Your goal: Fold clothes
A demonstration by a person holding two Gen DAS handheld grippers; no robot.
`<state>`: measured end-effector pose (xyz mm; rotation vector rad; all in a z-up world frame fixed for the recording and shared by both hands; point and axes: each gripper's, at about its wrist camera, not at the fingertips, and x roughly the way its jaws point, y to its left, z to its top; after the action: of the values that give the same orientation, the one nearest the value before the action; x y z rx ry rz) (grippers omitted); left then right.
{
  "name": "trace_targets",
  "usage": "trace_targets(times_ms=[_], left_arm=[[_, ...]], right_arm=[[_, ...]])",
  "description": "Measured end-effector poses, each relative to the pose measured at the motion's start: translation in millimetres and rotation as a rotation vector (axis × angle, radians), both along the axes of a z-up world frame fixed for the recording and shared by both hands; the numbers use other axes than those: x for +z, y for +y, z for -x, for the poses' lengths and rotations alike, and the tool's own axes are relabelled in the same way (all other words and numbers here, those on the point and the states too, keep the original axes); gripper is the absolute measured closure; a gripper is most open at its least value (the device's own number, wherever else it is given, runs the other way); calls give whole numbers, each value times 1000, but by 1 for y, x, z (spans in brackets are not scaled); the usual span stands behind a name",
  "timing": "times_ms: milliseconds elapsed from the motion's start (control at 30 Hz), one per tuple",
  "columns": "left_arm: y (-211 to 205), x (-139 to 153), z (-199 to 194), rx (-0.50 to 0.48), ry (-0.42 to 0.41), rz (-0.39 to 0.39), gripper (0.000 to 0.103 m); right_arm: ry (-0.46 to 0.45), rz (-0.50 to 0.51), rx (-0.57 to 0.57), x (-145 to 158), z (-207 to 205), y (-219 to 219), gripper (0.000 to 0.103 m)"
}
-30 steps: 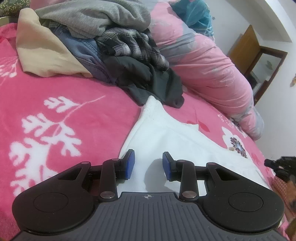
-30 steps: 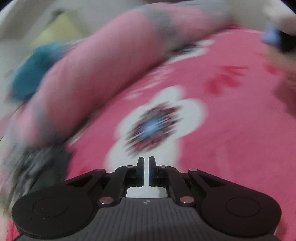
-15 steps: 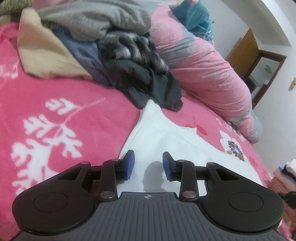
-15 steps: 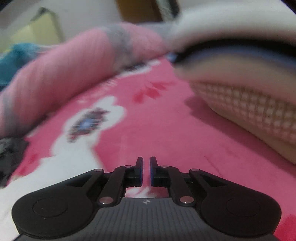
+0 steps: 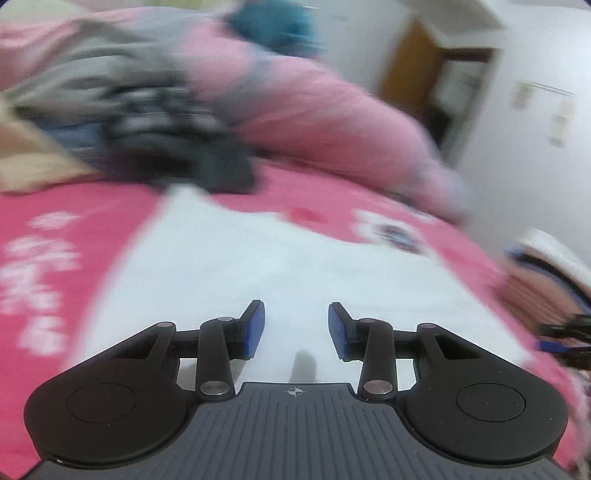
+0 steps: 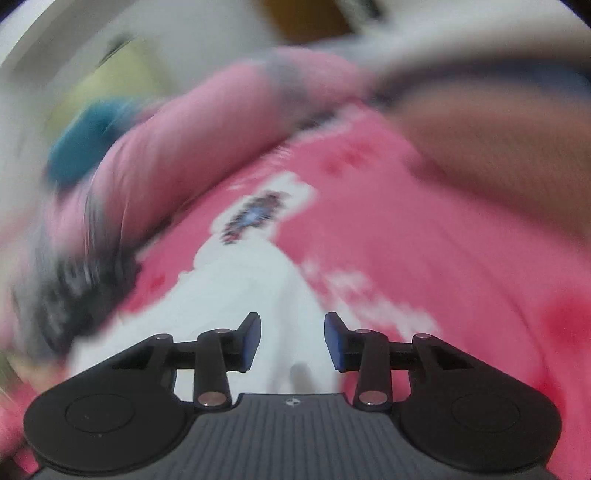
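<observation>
A white garment [image 5: 280,266] lies flat on the pink bed cover [image 5: 74,229]. My left gripper [image 5: 296,328] is open and empty just above the garment's near part. In the right wrist view the same white garment [image 6: 236,295] runs away from my right gripper [image 6: 292,341], which is open and empty over its near end. Both views are blurred by motion. The right gripper's blue-tipped fingers [image 5: 554,345] show at the right edge of the left wrist view.
A pile of unfolded clothes [image 5: 140,110], grey, plaid, dark and beige, lies at the back left. A rolled pink quilt [image 5: 332,122] runs along the far side with a teal item [image 5: 273,26] on it. A stack of folded clothes [image 5: 546,273] sits at the right. A brown door [image 5: 413,59] stands behind.
My right gripper has opened from shut and swung left, back over the white garment. My left gripper stayed open and moved forward and right over the garment.
</observation>
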<state>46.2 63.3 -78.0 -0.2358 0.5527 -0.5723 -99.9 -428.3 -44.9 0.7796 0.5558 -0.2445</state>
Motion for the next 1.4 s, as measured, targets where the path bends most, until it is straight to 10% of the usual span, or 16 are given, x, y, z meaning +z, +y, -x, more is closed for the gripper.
trace_targets(times_ms=[200, 367, 500, 700, 800, 967, 1067, 1400], left_arm=[[-121, 18, 40, -453, -169, -129, 65], [-214, -2, 56, -630, -221, -288, 65], [-249, -22, 59, -625, -239, -398, 65], [-250, -24, 64, -646, -195, -435, 65], [-249, -27, 61, -647, -180, -422, 65], [-244, -18, 61, -636, -171, -399, 65], [-249, -11, 67, -624, -245, -417, 65], [-324, -33, 100, -747, -652, -783, 65]], right_arm=[[50, -275, 66, -32, 10, -25, 57], [32, -358, 102, -45, -8, -34, 58], [18, -284, 174, -51, -24, -28, 98], [-88, 70, 241, 0, -15, -18, 101], [65, 314, 198, -8, -19, -14, 99], [4, 238, 160, -12, 5, -26, 99], [-117, 394, 254, 14, 13, 1, 98], [-104, 308, 135, 4, 41, 5, 89]])
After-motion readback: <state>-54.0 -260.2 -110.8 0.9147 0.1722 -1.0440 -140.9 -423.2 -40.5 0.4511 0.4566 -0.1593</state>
